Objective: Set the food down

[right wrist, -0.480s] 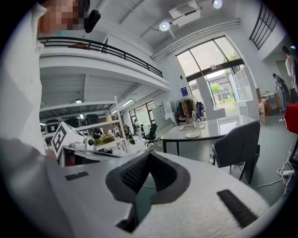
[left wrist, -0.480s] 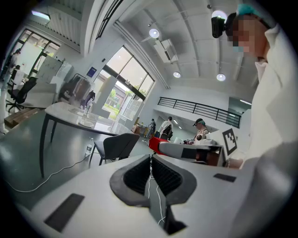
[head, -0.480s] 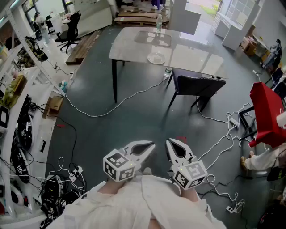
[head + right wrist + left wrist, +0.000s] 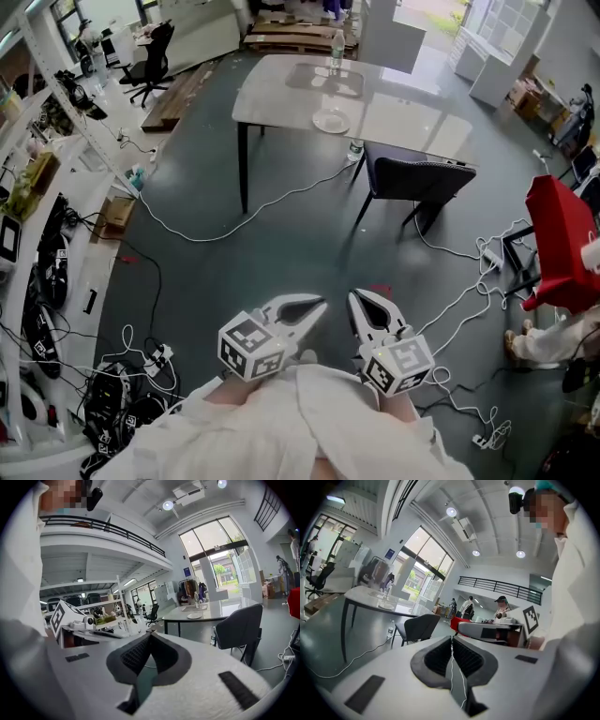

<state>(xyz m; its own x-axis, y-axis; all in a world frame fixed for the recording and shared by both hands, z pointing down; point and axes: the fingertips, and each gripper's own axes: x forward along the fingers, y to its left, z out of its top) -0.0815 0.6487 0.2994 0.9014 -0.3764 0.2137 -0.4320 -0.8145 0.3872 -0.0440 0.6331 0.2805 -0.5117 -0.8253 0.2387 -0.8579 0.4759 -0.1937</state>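
Note:
Both grippers are held close to the person's body, over the grey floor and well short of the table. My left gripper point(image 4: 317, 304) is shut with nothing between its jaws; in the left gripper view point(image 4: 451, 639) the dark pads meet. My right gripper point(image 4: 359, 298) is shut and empty too, its pads point(image 4: 149, 645) touching at the tip. A white plate point(image 4: 330, 121) lies on the light table point(image 4: 394, 117) far ahead, with a clear bottle point(image 4: 335, 49) behind it. I see no food in either gripper.
A dark chair point(image 4: 412, 178) stands at the table's near side, a bottle point(image 4: 352, 150) on the floor beside it. Cables point(image 4: 234, 225) run across the floor. Shelving point(image 4: 37, 187) lines the left; a red object point(image 4: 558, 244) stands at the right.

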